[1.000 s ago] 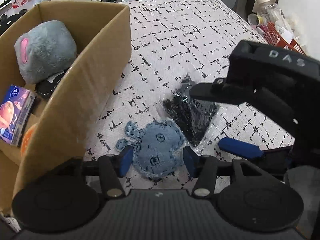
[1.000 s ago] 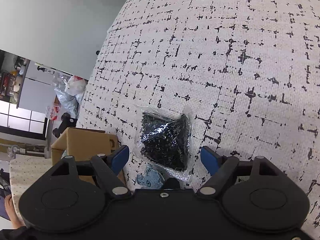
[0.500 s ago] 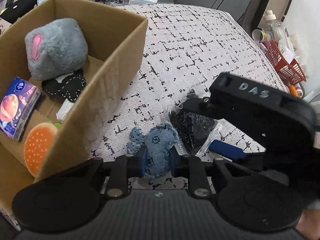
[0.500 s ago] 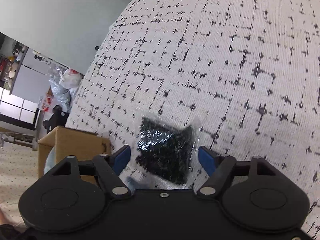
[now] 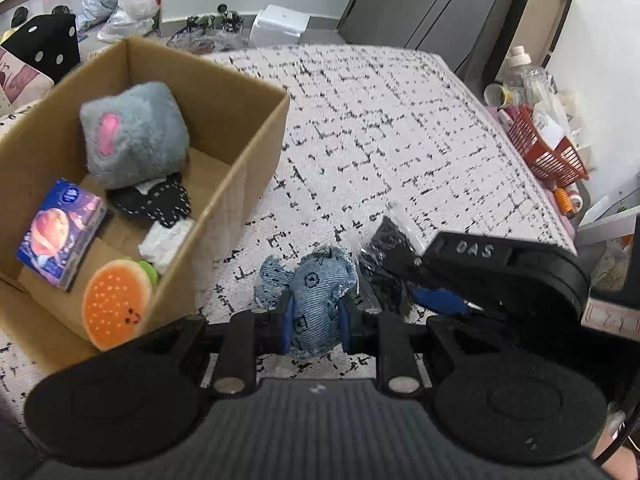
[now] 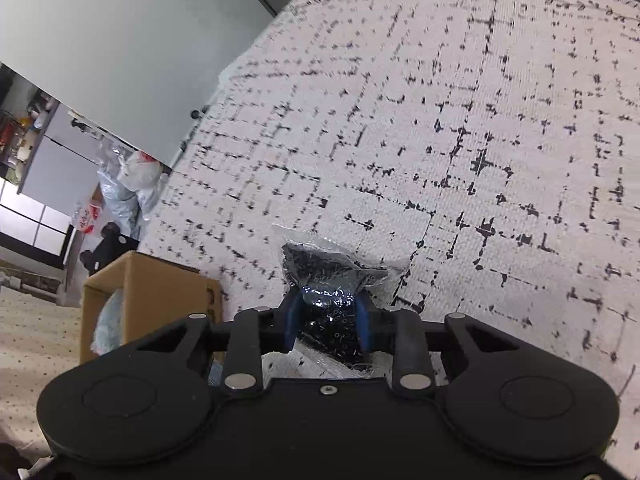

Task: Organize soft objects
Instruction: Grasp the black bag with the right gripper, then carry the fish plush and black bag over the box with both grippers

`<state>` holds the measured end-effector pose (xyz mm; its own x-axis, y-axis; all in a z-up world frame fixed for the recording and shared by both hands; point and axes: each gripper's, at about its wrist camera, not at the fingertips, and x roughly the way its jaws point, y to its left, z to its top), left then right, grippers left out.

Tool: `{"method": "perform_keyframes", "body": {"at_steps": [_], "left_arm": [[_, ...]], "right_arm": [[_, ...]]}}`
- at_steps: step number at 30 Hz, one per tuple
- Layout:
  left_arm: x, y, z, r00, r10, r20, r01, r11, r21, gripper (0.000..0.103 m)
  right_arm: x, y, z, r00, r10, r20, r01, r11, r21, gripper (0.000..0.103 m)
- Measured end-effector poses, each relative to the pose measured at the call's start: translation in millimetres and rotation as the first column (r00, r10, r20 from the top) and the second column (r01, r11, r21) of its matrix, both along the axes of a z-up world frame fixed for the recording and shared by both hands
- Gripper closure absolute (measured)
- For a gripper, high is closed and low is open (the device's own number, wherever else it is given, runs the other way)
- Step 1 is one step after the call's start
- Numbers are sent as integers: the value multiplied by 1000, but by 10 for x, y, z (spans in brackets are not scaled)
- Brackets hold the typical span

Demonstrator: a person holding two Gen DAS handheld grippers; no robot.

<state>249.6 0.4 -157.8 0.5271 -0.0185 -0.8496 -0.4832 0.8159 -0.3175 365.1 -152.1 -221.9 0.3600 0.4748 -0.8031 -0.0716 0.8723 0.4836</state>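
Observation:
My left gripper (image 5: pixel 314 322) is shut on a blue denim toy (image 5: pixel 316 292) and holds it above the patterned bed cover (image 5: pixel 392 136), beside the cardboard box (image 5: pixel 256 148). My right gripper (image 6: pixel 326 326) is shut on a clear bag of black beads (image 6: pixel 332 280), lifted off the cover (image 6: pixel 480 120). The bag (image 5: pixel 384 248) and the right gripper's body show in the left wrist view, right of the denim toy. The box holds a grey plush (image 5: pixel 132 136), a black pouch (image 5: pixel 154 200), a tissue pack (image 5: pixel 60 232) and a burger toy (image 5: pixel 116 304).
A red basket (image 5: pixel 556 148) with bottles stands past the bed's right edge. Plastic bags (image 5: pixel 128 4) and a white box (image 5: pixel 280 24) lie on the floor beyond the bed. The box's corner shows in the right wrist view (image 6: pixel 152 292).
Both grippers were open a second ago. The left closed on the denim toy first, then the right closed on the bead bag. Both have risen from the cover.

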Motion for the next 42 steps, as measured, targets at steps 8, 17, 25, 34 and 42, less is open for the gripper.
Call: {"method": "perform_keyframes", "body": {"at_steps": [8,17,25,34,42], "left_arm": [[-183,5,254,997,-3,75,3,1000,-1,82],[-403,63,531,992,6,125,-8,1000,18,82],[-606,198,706,987,33,159,-39,999,33,82],[-779,424,796,981,75,178,-83,996,41,82],[-866,627,825,978,96,187,-107,993,49,82]], "right_arm": [[-267,-147,302,998,-4,62,3,1000,23,75],[-439,-177,646,989,-2,148,-8,998,69,75],[-621,-92,878,975,44,216,-66,993,93,75],[-770,111,1008,956,108,272,-140,985,104,75],[-861,246,1056,945,131,301,-167,981,99,75]]}}
